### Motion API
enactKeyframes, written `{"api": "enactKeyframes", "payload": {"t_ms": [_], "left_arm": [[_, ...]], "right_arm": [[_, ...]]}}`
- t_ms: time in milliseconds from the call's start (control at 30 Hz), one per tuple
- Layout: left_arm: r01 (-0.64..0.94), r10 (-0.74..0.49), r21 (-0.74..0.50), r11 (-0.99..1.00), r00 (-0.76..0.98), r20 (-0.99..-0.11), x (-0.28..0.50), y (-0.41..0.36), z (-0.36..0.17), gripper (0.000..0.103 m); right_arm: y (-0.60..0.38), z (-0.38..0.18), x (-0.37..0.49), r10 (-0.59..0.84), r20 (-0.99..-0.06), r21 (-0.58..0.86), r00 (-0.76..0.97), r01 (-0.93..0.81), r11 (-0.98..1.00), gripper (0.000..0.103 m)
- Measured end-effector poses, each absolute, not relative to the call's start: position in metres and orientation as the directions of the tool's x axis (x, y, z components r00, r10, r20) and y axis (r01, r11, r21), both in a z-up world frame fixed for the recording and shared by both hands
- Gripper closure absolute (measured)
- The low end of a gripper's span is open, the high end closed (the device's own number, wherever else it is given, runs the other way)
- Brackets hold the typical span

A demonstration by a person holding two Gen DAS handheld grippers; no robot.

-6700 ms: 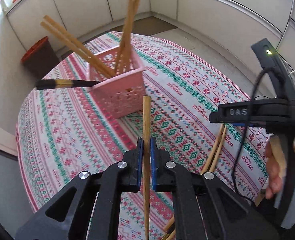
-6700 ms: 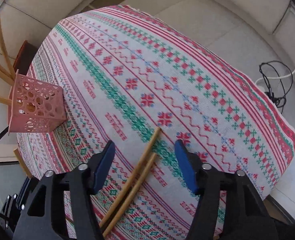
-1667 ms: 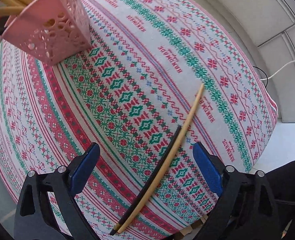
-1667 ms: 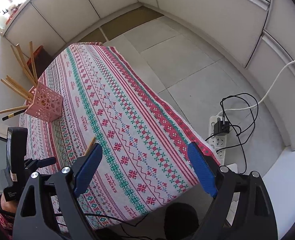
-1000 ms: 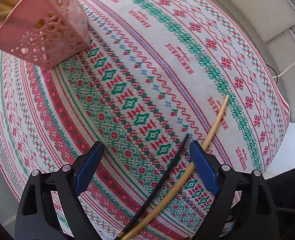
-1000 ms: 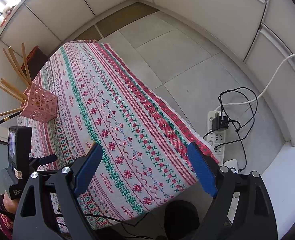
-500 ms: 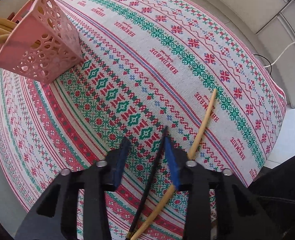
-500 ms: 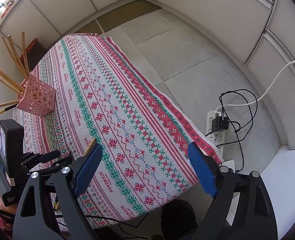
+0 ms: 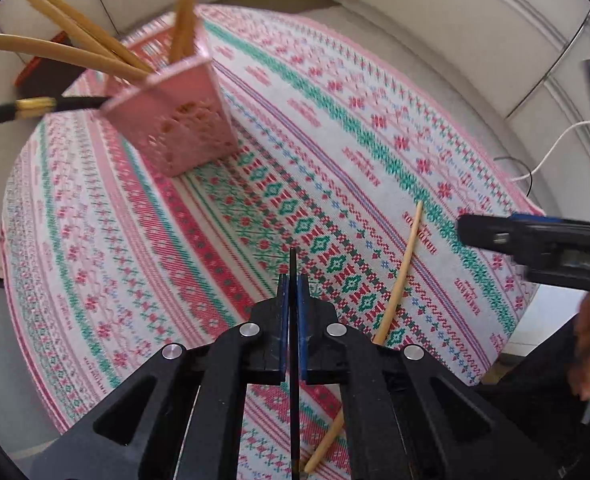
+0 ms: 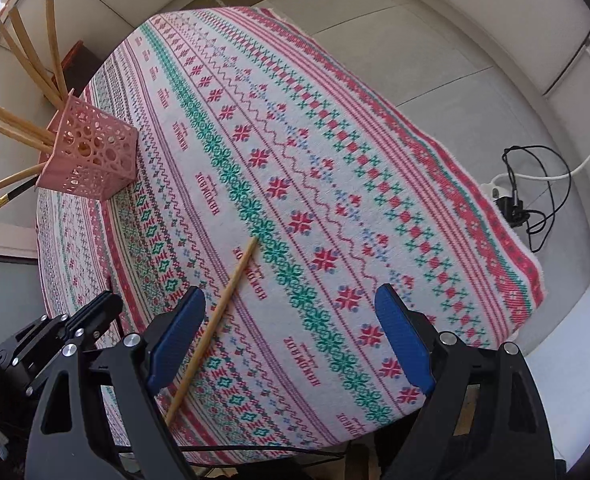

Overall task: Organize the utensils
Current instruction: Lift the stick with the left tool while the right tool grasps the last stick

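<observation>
Left gripper (image 9: 291, 296): your pads are clamped on a black chopstick (image 9: 293, 268), tip pointing ahead, likely so it can drop end-first into the holder.

Right gripper (image 10: 291, 344): spread wide, holding nothing, above the desk (image 10: 375, 152).

Pale wooden chopstick (image 10: 225, 306): lies flat on the patterned cloth just beside your right gripper's left finger, not yet collected.

Pink perforated holder (image 9: 175, 120): far side of the desk, well apart. Its splayed chopsticks (image 9: 95, 46) may obstruct insertion.

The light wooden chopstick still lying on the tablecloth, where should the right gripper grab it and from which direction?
Grip the wooden chopstick mid-shaft from above, fingers straddling it crosswise. It lies flat and bare on the tablecloth, and the right gripper is open.
</observation>
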State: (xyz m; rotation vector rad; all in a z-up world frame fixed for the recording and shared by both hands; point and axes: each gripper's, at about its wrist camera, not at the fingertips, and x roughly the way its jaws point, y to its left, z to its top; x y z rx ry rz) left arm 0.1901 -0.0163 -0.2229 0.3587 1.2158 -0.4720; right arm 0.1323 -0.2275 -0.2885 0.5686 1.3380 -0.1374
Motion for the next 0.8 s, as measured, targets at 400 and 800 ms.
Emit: {"api": "enactKeyframes", "payload": {"t_ms": [400, 800], "left_arm": [[0.437, -0.212, -0.002, 0.899, 0.432, -0.877, 0.178, 0.032, -0.151, 0.100], [0.413, -0.290, -0.061, 0.908, 0.518, -0.805, 0.158, 0.048, -0.105, 0.100]], "right_arm": [[-0.173, -0.313, 0.164, 0.187, -0.964, 0.256, 0.190, 0.464, 0.848, 0.092], [-0.153, -0.236, 0.144, 0.082, -0.874, 0.270, 0.479, 0.338, 0.902, 0.097]]}}
